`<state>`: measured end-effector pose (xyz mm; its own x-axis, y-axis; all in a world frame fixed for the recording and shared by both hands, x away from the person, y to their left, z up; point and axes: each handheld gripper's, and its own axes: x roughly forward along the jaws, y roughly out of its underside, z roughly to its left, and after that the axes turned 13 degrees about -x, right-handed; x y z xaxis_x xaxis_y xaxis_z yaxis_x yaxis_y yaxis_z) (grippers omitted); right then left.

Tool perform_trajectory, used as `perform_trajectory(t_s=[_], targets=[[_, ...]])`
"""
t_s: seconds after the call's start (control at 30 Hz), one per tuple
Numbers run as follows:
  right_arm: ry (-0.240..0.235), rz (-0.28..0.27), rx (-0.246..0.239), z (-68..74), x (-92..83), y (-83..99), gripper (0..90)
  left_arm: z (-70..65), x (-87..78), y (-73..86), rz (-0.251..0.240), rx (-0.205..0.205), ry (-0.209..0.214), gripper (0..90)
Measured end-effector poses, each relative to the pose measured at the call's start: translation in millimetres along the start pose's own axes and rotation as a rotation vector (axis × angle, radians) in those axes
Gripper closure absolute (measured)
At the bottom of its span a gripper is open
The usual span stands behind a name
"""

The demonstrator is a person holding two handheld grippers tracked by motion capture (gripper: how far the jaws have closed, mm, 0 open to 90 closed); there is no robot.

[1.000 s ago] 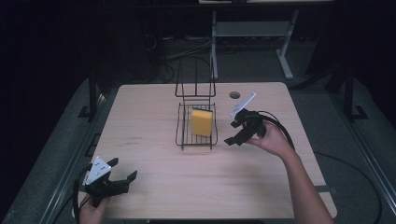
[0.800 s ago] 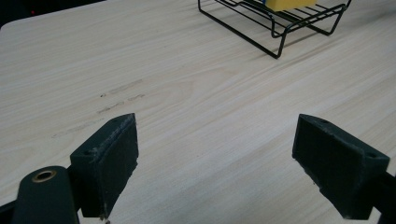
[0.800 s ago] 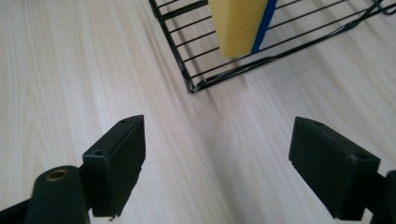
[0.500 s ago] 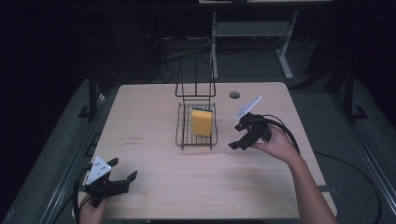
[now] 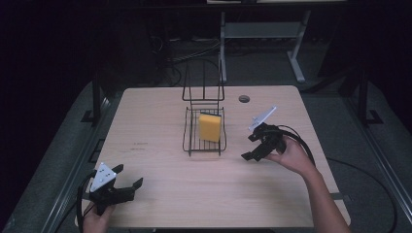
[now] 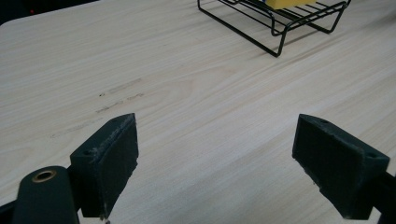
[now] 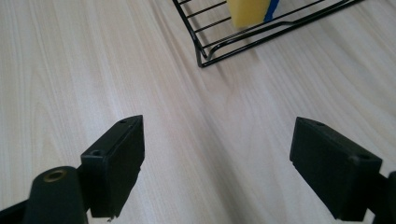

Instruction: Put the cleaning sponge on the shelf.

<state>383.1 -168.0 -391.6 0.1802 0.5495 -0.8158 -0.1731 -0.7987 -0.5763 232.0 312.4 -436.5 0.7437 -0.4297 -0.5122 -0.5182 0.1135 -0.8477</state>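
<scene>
A yellow sponge (image 5: 210, 127) lies in a black wire rack (image 5: 190, 145) at the middle of the wooden table (image 5: 160, 111). The sponge (image 7: 247, 11) also appears at the top of the right gripper view with a blue edge. To the right of the rack, my right gripper (image 5: 251, 147) is held open just above the table, nothing between its jaws. My left gripper (image 5: 127, 180) rests open at the table's near left corner. Its own camera sees bare wood between the jaws and the rack (image 6: 280, 32) far off.
A round cable hole (image 5: 244, 98) sits in the table's far right part. Behind the table stands a white-legged frame (image 5: 296, 63) with cables on the dark floor. Bare wood spreads across the table's left and front.
My right gripper has drawn back from the rack, moving nearer to me and slightly right, and lower toward the table. The left gripper has stayed put.
</scene>
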Motion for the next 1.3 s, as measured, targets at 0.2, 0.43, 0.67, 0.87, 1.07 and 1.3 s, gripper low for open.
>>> perform_trajectory(t_s=[0.2, 0.43, 0.67, 0.87, 1.07, 1.3], targets=[[-0.008, -0.014, 0.011, 6.7, -1.1, 5.6, 17.0, -0.2, 0.0, 0.0, -0.001, 0.000, 0.001, 13.8], [-0.009, -0.013, 0.002, 13.6, -3.0, 8.8, 16.7, -0.2, 0.3, 0.0, 0.001, 0.001, -0.001, 13.8], [-0.003, -0.018, -0.005, 18.1, -5.7, 12.7, 16.8, 0.1, 0.2, 0.0, 0.000, 0.001, -0.001, 13.8], [0.000, 0.009, 0.016, 21.3, -4.2, 24.4, 16.7, 0.0, 0.2, 0.0, 0.000, 0.001, -0.001, 13.8], [0.008, 0.006, 0.034, 26.2, -6.3, 36.2, 16.8, -0.2, 0.7, -0.1, 0.001, -0.002, 0.000, 13.8], [0.016, 0.003, 0.047, 32.7, -7.9, 44.9, 16.6, -0.4, 1.2, -0.1, 0.002, 0.003, 0.001, 13.8]])
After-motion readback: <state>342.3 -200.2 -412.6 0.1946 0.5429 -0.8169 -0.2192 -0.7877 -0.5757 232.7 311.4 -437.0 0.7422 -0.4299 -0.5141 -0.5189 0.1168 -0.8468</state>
